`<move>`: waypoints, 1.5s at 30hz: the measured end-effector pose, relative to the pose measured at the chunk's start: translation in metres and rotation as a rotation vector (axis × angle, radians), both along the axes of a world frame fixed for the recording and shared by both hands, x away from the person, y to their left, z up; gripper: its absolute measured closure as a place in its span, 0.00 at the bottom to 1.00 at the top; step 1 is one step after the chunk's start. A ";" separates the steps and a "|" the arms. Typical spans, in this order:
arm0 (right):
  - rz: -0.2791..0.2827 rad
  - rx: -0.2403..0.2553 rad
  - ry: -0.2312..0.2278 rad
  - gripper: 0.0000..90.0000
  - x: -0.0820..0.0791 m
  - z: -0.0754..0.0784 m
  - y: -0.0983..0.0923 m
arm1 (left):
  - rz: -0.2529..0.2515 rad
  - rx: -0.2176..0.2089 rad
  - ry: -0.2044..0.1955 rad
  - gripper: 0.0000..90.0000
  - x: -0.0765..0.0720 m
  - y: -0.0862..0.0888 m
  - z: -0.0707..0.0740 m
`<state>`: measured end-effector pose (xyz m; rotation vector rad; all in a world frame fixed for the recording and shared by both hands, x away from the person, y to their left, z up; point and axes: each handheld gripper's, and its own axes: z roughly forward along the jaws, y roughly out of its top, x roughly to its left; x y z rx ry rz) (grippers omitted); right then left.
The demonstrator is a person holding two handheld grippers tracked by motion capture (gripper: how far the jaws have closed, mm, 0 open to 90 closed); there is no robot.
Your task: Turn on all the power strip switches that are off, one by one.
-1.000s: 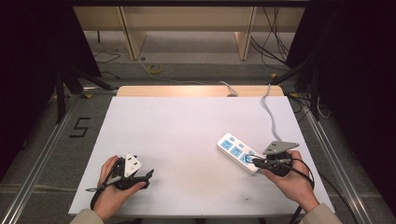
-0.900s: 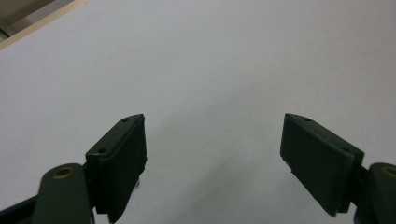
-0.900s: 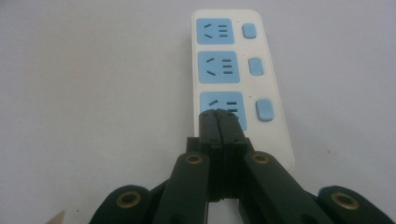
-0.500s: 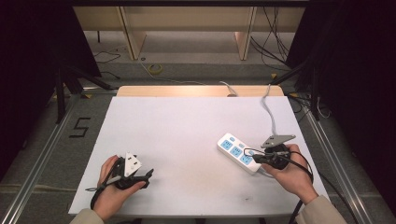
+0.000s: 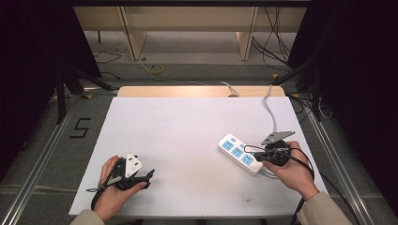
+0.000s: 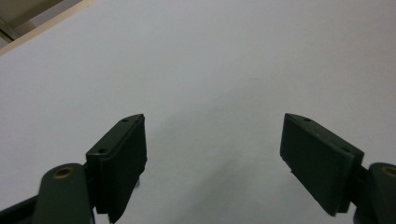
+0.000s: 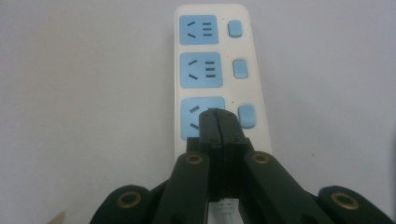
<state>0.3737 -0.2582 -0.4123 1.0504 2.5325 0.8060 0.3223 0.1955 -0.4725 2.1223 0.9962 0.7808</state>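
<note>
A white power strip point(image 5: 241, 154) with three blue sockets lies at the table's right; its sockets and blue switches also show in the right gripper view point(image 7: 211, 70). My right gripper point(image 7: 218, 114) is shut with nothing between its jaws, its tip over the nearest socket of the strip. Whether the tip touches the socket I cannot tell. In the high view the right gripper point(image 5: 257, 157) sits at the strip's near end. My left gripper point(image 5: 149, 175) rests near the table's front left, open, jaws wide apart point(image 6: 212, 140) above bare white tabletop.
The strip's white cord point(image 5: 270, 108) runs off the table's far right edge. The white table point(image 5: 187, 126) has a wooden strip along its far edge. Cables lie on the floor behind, and metal rails flank both sides.
The right hand has shifted slightly left and forward, bringing its shut gripper over the strip's near end. The left hand has stayed still.
</note>
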 end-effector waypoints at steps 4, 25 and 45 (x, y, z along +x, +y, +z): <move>0.000 -0.001 0.005 1.00 0.002 0.001 0.000 | 0.000 0.001 0.000 0.25 0.000 0.000 0.000; -0.015 -0.032 0.031 1.00 0.012 0.002 -0.002 | -0.005 0.009 -0.003 0.25 0.000 -0.001 0.000; -0.019 -0.074 0.063 1.00 0.025 0.000 0.000 | -0.011 0.016 -0.003 0.25 0.001 -0.003 0.000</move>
